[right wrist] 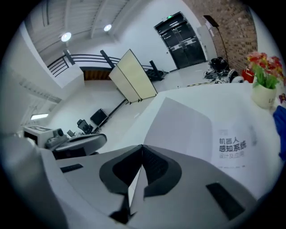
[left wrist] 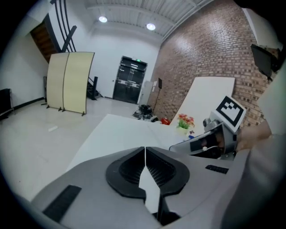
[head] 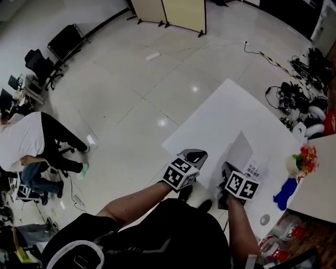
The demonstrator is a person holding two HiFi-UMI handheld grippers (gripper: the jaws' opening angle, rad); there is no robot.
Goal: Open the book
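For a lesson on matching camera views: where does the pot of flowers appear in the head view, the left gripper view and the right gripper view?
Head view: pot of flowers at the right edge, mid-height.
Left gripper view: pot of flowers just right of centre.
Right gripper view: pot of flowers at the upper right.
Shared landmark: the beige folding screen.

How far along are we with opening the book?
Done: the book is open, its cover lifted and the title page showing. In hand: nothing; the left gripper and right gripper are shut, empty and off the book. Left: perhaps laying the cover flat.
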